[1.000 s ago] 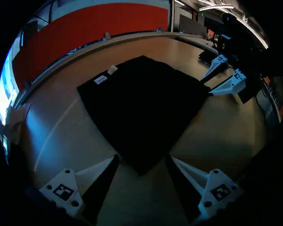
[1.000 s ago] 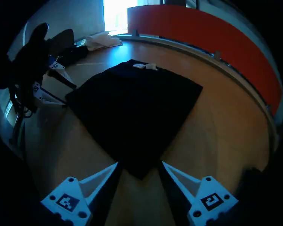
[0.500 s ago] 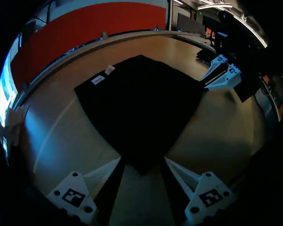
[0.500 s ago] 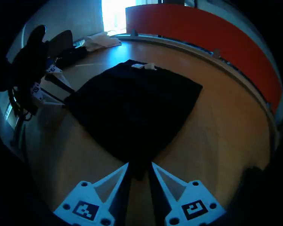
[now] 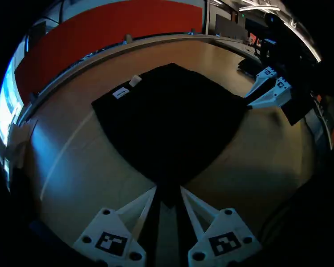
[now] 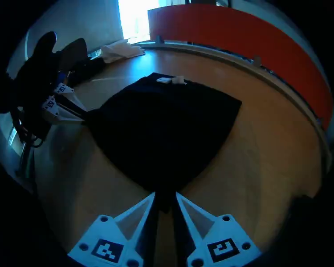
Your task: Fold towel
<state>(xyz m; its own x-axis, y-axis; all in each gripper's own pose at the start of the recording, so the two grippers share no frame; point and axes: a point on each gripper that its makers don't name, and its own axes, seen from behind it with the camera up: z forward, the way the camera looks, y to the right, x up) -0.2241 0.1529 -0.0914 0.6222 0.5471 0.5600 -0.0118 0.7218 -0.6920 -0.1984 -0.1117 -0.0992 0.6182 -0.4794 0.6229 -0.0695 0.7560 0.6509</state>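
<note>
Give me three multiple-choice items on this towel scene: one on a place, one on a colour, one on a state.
1. Where do the white tags lie on the towel?
A. Along its far edge
B. At its middle
C. At the corner nearest the camera

2. What colour is the towel?
A. White
B. Red
C. Black

3. How is the right gripper?
A. Wide open
B. Shut on a towel corner
C. Lifted clear of the towel

Answers:
1 A: both views show the tags on the edge far from the pinched corners.
2 C: it is dark all over against the wooden table.
3 B: in the right gripper view its fingers pinch the near corner.
</note>
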